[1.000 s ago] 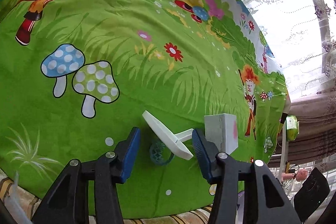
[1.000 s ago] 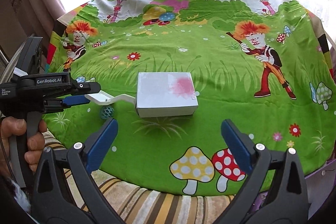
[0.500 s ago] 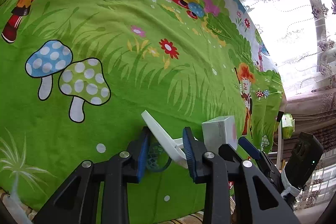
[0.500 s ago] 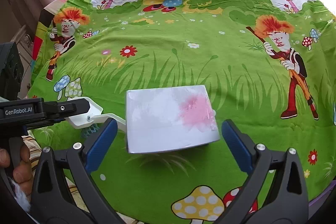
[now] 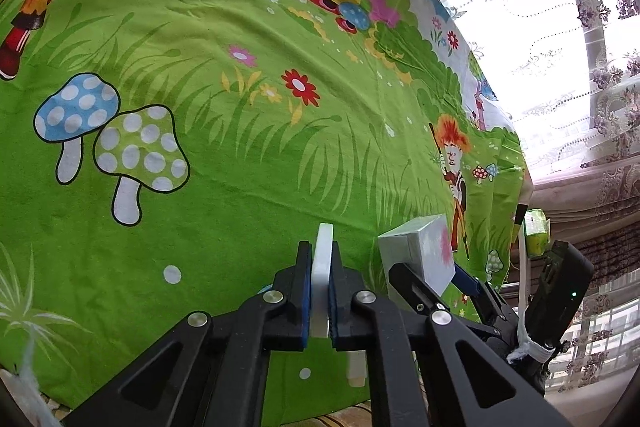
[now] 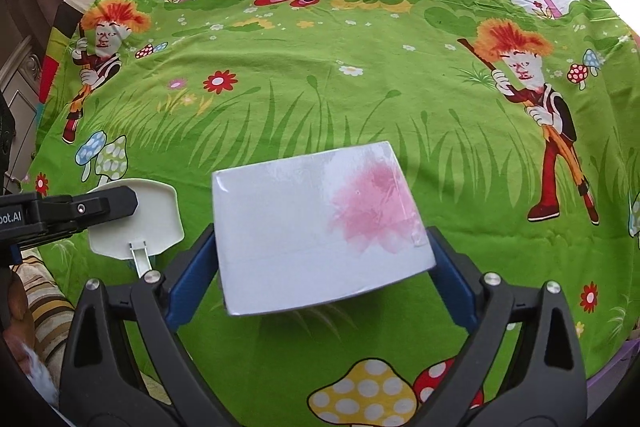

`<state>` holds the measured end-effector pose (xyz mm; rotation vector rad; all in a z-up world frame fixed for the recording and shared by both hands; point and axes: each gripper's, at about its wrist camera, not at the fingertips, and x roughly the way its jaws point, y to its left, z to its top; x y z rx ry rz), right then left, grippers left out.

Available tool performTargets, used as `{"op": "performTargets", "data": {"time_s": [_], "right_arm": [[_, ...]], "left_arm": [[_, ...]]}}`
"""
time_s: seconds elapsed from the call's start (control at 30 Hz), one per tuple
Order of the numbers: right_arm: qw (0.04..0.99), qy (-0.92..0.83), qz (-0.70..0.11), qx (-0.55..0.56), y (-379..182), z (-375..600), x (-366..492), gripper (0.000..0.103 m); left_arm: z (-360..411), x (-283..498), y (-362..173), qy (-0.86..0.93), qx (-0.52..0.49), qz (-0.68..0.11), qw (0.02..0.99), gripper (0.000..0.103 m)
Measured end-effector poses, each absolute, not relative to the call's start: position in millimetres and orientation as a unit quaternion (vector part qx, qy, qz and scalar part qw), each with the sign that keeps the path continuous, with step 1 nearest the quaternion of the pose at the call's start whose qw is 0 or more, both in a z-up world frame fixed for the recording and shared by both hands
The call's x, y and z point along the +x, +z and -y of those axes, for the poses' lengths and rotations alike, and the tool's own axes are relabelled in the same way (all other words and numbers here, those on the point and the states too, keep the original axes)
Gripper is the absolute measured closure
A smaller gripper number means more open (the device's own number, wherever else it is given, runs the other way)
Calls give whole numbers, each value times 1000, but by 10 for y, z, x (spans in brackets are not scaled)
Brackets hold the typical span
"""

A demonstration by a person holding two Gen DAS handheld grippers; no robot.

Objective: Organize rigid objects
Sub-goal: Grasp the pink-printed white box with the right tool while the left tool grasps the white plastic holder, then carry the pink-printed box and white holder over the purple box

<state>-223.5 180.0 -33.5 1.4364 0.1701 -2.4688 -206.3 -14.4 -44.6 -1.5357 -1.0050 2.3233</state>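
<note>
From your left wrist camera, your left gripper (image 5: 320, 291) is clamped shut on a thin white plastic plate (image 5: 321, 267), held edge-on between the blue pads so that you see only its narrow rim rising just above the jaws. A short white stem of the same piece shows below the jaws. To the right, a white box (image 5: 424, 255) with a soft pink blotch on its top stands on the green cartoon tablecloth (image 5: 240, 147), with your right gripper's black arms beside it.

From your right wrist camera, the same white box (image 6: 316, 223) fills the middle: a flat rectangular carton, glossy, its pink stain spread over the right half of the top. Your right gripper (image 6: 316, 263) has a blue pad at each short end of the box; whether the pads actually press on it, you cannot tell. At the left, the white plate (image 6: 156, 215) shows its broad rounded face and small stem, pinched in your left gripper (image 6: 116, 205), just beside the box.
</note>
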Motion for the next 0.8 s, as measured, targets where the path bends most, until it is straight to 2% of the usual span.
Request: {"op": "performTargets", "data": {"time_s": [0.33,0.8], "right_arm": [[104,-875,-54,470,-47,-2066,-1898,6],[40,-892,-20,450,256,-2813,-1161,6]], "left_arm": [[-20,-1899,-231,786,-500,344,119,96],[-817,-1524,51,776,-505,315,207,96]]}}
